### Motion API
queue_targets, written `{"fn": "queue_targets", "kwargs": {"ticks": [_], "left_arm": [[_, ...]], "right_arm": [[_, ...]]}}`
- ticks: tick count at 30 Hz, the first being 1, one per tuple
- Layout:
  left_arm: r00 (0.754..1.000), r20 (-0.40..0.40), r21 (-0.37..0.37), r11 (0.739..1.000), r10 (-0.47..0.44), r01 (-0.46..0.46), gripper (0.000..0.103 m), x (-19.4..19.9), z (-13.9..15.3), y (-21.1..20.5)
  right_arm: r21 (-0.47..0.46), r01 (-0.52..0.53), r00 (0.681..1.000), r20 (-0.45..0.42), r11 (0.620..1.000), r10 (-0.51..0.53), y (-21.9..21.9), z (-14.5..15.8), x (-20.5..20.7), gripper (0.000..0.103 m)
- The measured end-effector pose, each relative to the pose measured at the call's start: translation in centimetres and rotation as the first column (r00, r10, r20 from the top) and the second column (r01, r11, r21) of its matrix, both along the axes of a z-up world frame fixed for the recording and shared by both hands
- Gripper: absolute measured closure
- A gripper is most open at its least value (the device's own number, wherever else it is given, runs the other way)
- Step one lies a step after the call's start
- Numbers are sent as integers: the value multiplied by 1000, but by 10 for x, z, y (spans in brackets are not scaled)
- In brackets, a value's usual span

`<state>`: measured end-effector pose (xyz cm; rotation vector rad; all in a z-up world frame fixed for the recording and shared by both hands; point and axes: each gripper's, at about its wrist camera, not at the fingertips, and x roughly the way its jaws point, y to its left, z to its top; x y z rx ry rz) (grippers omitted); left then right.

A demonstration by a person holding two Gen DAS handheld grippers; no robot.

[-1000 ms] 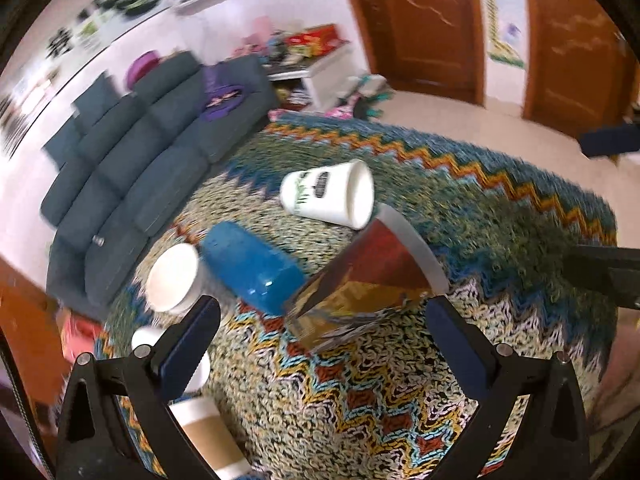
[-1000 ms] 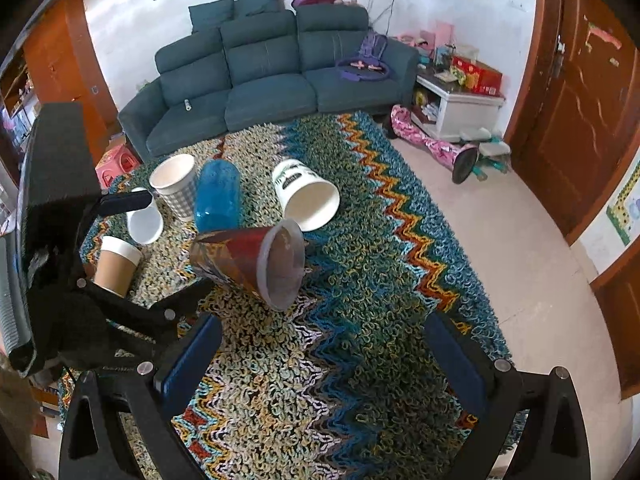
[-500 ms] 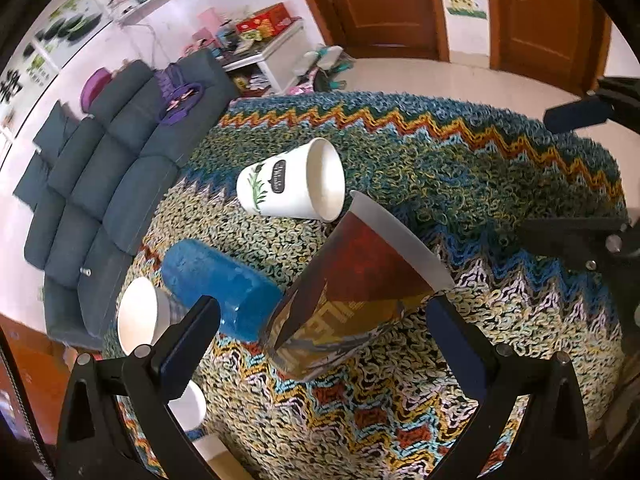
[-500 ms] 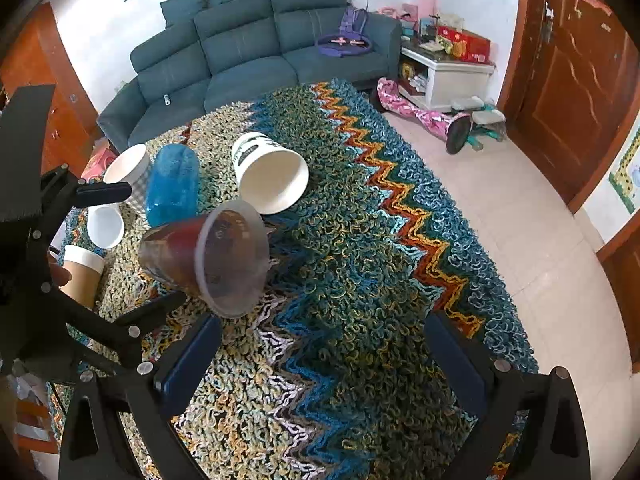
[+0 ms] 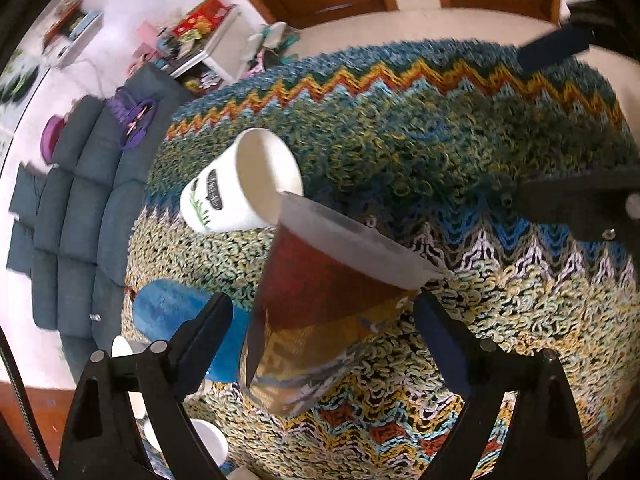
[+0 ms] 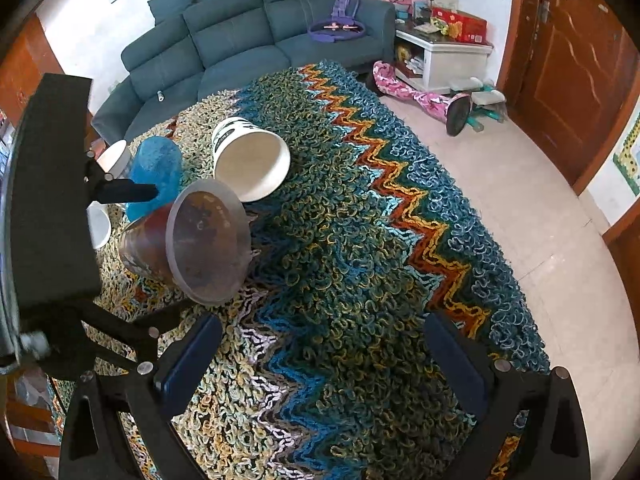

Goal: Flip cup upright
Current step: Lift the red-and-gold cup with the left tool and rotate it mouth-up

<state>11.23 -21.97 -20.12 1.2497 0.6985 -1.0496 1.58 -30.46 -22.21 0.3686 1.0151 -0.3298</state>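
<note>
A zigzag rug covers the centre. A blue-grey sofa stands at 12 o'clock against a white wall. A white cabinet sits at 1 o'clock. Wooden doors occupy 2 o'clock. Beige tile floor extends to 3 o'clock.

bright daylight, fisheye-warped, slight blur

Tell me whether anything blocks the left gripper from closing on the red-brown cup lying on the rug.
Nothing visible does. The left gripper is open, and the red-brown cup lies on its side between the fingers. The blue cup lies just outside the left finger.
</note>
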Motion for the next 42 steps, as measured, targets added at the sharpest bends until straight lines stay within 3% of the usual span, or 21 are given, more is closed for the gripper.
{"fn": "queue_targets", "kwargs": {"ticks": [7,13,17,22,25,31,35,39,42], "left_arm": [[995,55,94,992,-85,79,19,-14,-11,-7],[996,36,121,990,-77,72,22,-18,-7,-7],[999,41,150,988,-30,23,23,-20,-7,-8],[994,-9,196,975,112,-108,23,-16,5,-9],[978,-39,233,954,204,-189,24,-16,12,-3],[913,-120,302,891,389,-340,25,-18,24,18],[874,-188,332,867,447,-372,25,-26,31,25],[863,-208,334,863,460,-379,25,-39,41,35],[822,-264,356,843,506,-404,25,-48,50,50]], "right_arm": [[10,5,1000,-11,1000,-5,-4,-5,0,1],[14,4,1000,-11,1000,-4,-6,-5,-3,2],[12,4,1000,-8,1000,-4,-6,-2,-7,2],[18,4,1000,-1,1000,-4,-6,3,-15,2],[22,0,1000,11,1000,-1,-4,8,-19,2],[26,-17,999,39,1000,16,2,19,-29,2],[26,-33,998,58,999,31,7,25,-34,2],[27,-39,996,76,999,36,8,31,-41,2],[31,-41,995,91,999,38,7,36,-46,2]]}}
